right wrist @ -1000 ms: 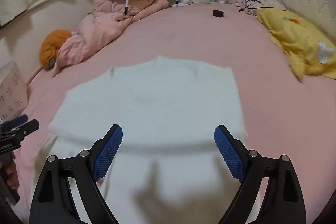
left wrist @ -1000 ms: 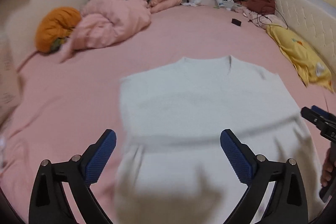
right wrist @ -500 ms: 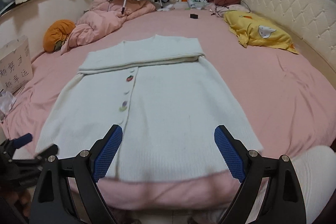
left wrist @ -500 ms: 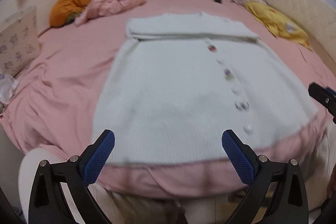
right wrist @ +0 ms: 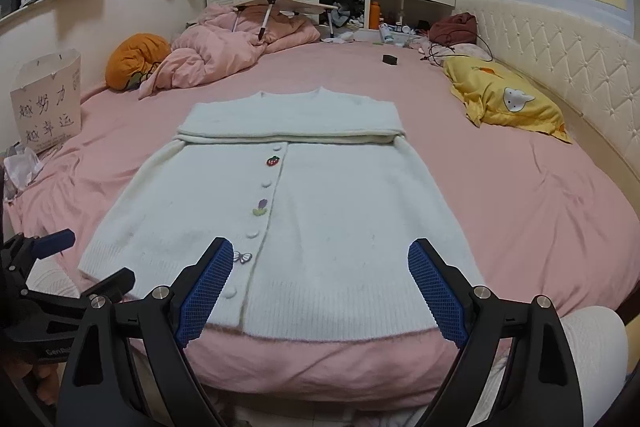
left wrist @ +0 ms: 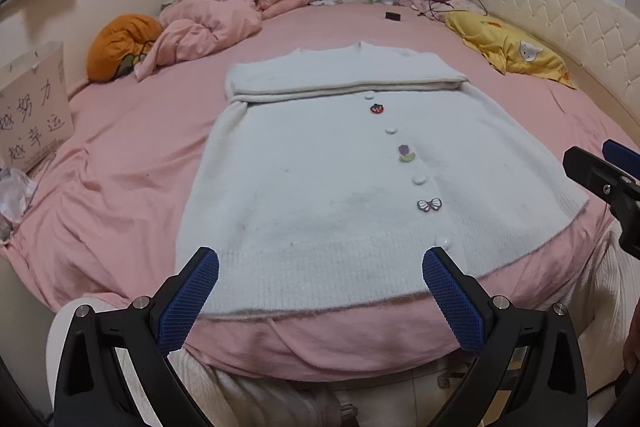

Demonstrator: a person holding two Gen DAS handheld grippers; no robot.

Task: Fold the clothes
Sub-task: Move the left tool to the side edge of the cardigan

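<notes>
A white knit cardigan (left wrist: 320,179) with small decorative buttons lies flat on the pink bed (left wrist: 120,163), its far part folded over toward me in a band (left wrist: 344,75). It also shows in the right wrist view (right wrist: 332,219). My left gripper (left wrist: 318,301) is open and empty, hovering over the cardigan's near hem at the bed edge. My right gripper (right wrist: 320,289) is open and empty over the near hem too. The right gripper shows at the right edge of the left wrist view (left wrist: 608,175), and the left gripper at the left edge of the right wrist view (right wrist: 48,267).
A crumpled pink duvet (left wrist: 208,27) and an orange cushion (left wrist: 120,45) lie at the far left. A yellow pillow (left wrist: 512,51) lies at the right by the padded headboard (left wrist: 568,11). A paper bag (left wrist: 32,107) stands at the left edge. A small black object (left wrist: 393,15) lies far back.
Both grippers have pulled back from over the far part of the cardigan to the near bed edge. The folded band now lies far ahead. Both stay open.
</notes>
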